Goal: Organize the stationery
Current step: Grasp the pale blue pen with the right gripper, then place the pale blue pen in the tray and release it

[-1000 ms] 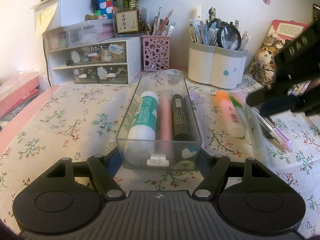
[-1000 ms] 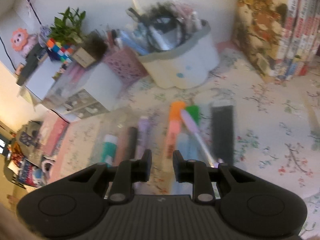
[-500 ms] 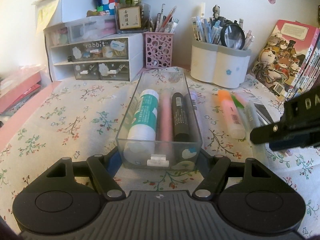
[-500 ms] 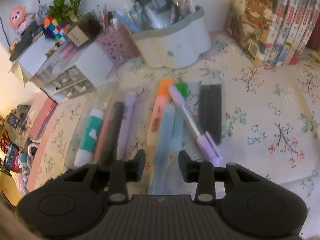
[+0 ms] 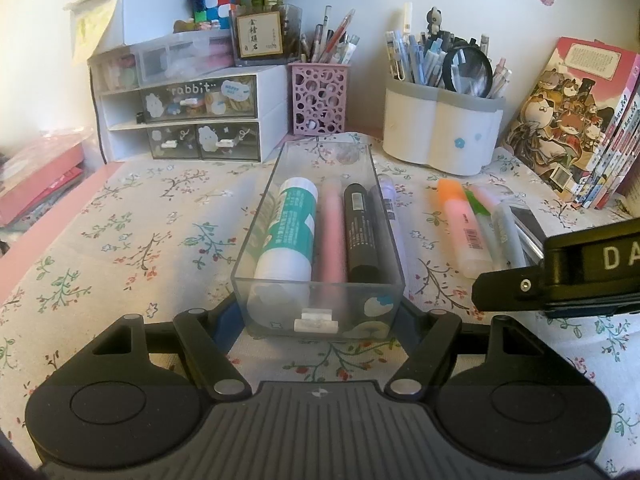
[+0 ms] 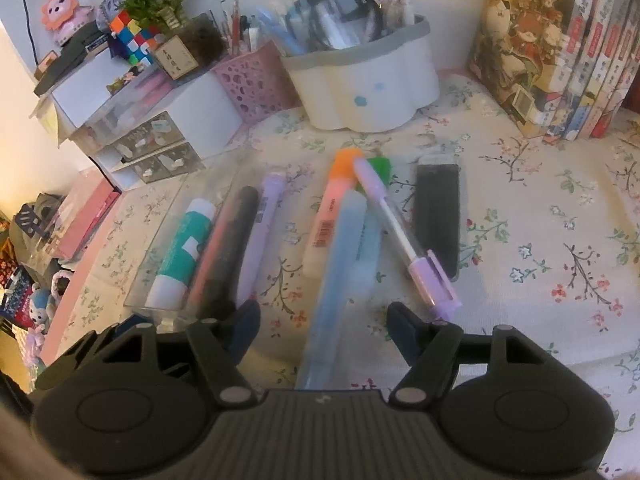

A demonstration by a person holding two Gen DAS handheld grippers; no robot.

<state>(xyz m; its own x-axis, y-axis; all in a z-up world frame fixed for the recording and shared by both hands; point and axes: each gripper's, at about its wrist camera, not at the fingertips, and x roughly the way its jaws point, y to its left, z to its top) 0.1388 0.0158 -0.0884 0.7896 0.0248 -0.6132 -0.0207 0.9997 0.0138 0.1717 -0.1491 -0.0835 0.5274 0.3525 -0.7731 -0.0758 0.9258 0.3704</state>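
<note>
- The right gripper [image 6: 322, 330] has spread its jaws from a narrow gap a second ago to a wide one, and has come down over the loose pens to the right of the clear tray [image 5: 256, 240].
- A pale blue pen [image 6: 340, 264] now lies between those open fingers, its near end running under the gripper; neither finger touches it yet, so it is not held.
- The left gripper [image 5: 320, 312] has not moved: its jaws stay wide, hugging the tray's near end, though contact with the walls is hard to judge.
- Inside the tray lie a teal glue stick [image 5: 290, 226], a pink pen [image 5: 332, 232] and a black marker [image 5: 360, 232].
- An orange highlighter [image 6: 334, 208] and a lilac-capped pen [image 6: 400, 232] wait right of the tray.
- My reading: the blue pen is the next pick, destined for the tray.
</note>
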